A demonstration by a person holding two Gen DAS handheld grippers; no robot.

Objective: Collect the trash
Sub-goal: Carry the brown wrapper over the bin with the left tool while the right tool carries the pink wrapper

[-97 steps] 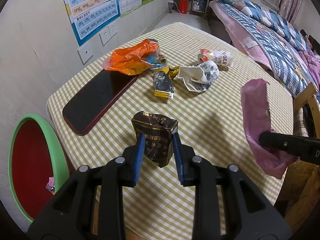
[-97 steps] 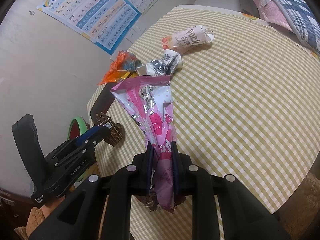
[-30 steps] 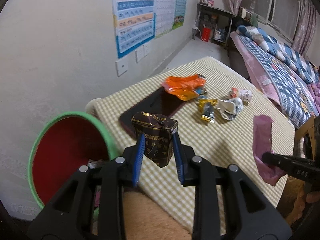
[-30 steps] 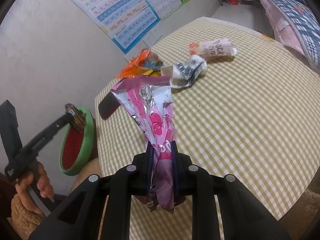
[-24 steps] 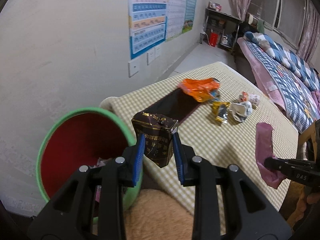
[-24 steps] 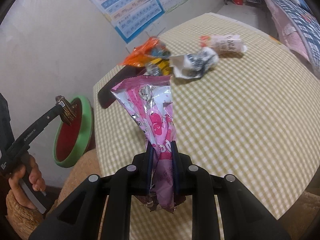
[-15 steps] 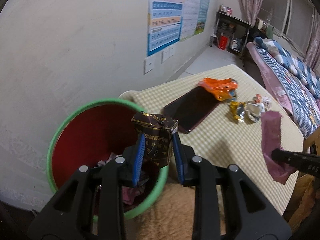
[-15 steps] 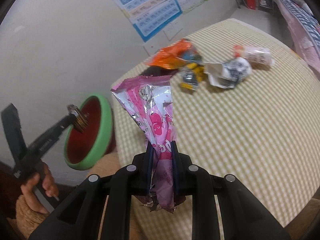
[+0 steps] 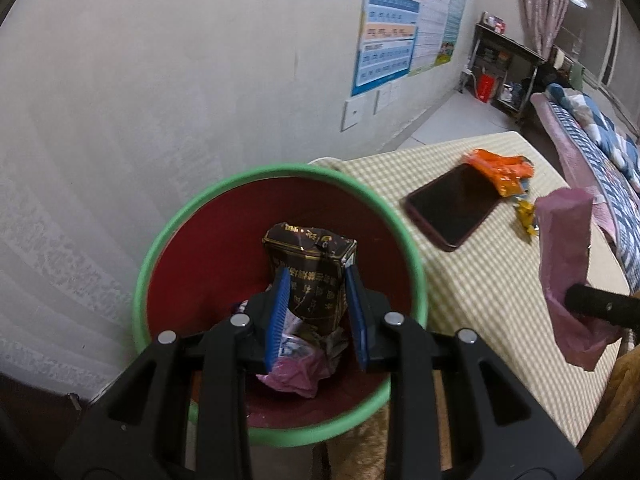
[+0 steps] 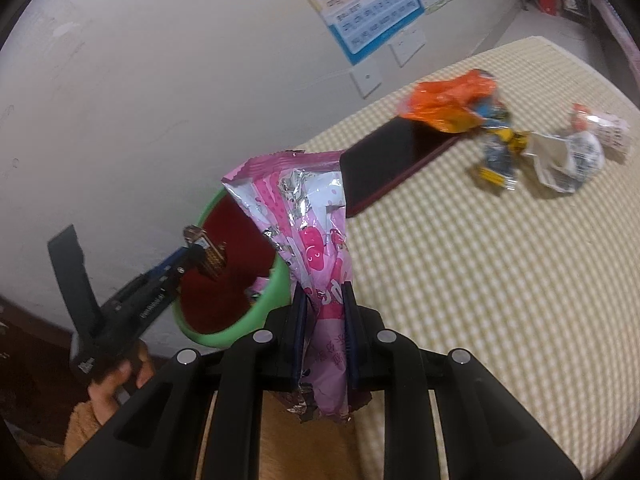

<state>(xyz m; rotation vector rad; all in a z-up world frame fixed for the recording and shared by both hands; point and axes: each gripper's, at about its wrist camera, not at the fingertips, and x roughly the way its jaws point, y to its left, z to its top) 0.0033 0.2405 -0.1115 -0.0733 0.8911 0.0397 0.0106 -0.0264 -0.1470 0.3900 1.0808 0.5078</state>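
My left gripper (image 9: 316,312) is shut on a dark brown printed packet (image 9: 310,264) and holds it over the open mouth of the green-rimmed red bin (image 9: 160,248); it also shows in the right wrist view (image 10: 202,254). My right gripper (image 10: 322,324) is shut on a pink foil wrapper (image 10: 308,228), held above the table's near edge beside the bin (image 10: 276,292). The same wrapper (image 9: 568,264) shows at the right of the left wrist view. Crumpled trash (image 9: 304,368) lies in the bin's bottom.
On the checked tablecloth (image 10: 480,280) lie a dark phone (image 10: 392,160), an orange wrapper (image 10: 448,104), a yellow-and-blue wrapper (image 10: 498,152), a crumpled white wrapper (image 10: 568,160) and a white-and-red packet (image 10: 604,128). A wall stands behind the bin; a bed (image 9: 592,136) lies at the far right.
My left gripper has carried the brown packet off the table to above the bin. My right gripper has followed toward the bin with the pink wrapper.
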